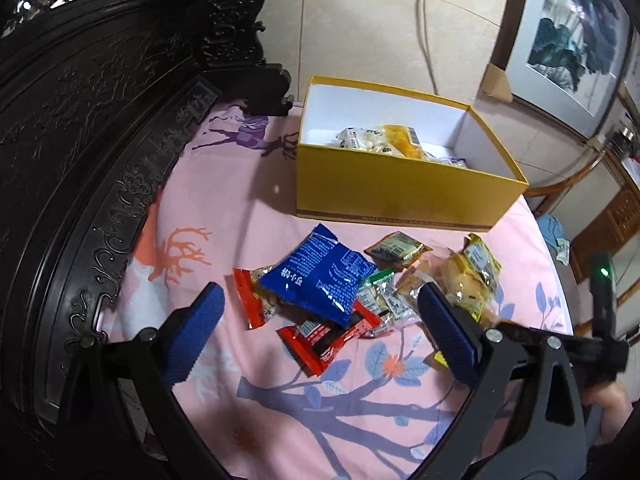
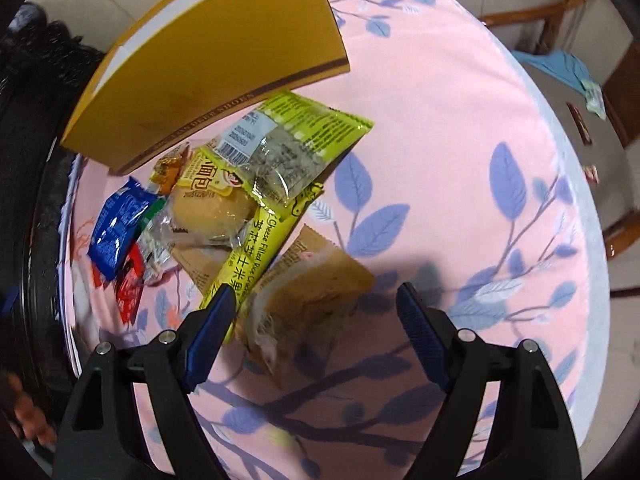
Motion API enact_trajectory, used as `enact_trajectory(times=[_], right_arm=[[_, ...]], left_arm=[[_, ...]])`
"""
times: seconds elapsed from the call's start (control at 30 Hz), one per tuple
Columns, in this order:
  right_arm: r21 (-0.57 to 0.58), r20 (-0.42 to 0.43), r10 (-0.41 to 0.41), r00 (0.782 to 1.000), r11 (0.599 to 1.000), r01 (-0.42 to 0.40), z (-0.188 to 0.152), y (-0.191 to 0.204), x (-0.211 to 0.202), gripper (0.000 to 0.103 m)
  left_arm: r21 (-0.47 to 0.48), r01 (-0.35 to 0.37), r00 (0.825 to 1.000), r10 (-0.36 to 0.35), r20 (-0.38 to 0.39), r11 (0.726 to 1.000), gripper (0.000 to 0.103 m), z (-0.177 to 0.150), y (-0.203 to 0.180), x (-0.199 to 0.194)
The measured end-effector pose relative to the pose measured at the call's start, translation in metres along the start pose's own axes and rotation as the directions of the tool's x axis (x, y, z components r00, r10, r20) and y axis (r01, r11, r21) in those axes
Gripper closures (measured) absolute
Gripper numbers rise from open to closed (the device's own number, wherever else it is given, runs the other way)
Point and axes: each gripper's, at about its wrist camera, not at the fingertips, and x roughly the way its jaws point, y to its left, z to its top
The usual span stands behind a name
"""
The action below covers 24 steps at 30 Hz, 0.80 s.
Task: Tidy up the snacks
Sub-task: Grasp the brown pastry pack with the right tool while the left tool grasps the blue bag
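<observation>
A yellow box [image 1: 400,196] stands open on the pink bed sheet [image 1: 240,184] with a few snack packs [image 1: 380,140] inside. In front of it lies a pile of snacks: a blue bag [image 1: 320,276], red packs [image 1: 320,340], a bread pack [image 1: 464,280]. My left gripper [image 1: 320,300] is open, hovering over the blue bag. In the right wrist view, my right gripper [image 2: 316,296] is open just above a brown cake pack [image 2: 312,292]. Next to it lie a yellow cheese cracker stick [image 2: 256,256], a bread pack [image 2: 212,204], a green pack [image 2: 296,140] and the box [image 2: 224,60].
A dark carved wooden headboard [image 1: 80,140] runs along the left of the bed. A tiled wall with a socket and cable [image 1: 424,20] is behind the box. A framed painting [image 1: 568,36] leans at the right. The bed's edge [image 2: 580,240] drops to a floor with wooden furniture.
</observation>
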Motion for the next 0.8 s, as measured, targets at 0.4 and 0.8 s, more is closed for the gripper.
enact_trajectory(times=[0.4, 0.8], right_arm=[[0.034, 0.009, -0.053, 0.999, 0.998, 0.053, -0.018, 0.017, 0.015, 0.052], [-0.055, 0.026, -0.125, 0.992, 0.991, 0.126, -0.025, 0.035, 0.025, 0.054]], left_arm=[[-0.085, 0.006, 0.999, -0.010, -0.046, 0.996, 0.004, -0.017, 0.050, -0.001], [-0.050, 0.005, 0.995, -0.010, -0.095, 0.999, 0.004, -0.012, 0.036, 0.031]])
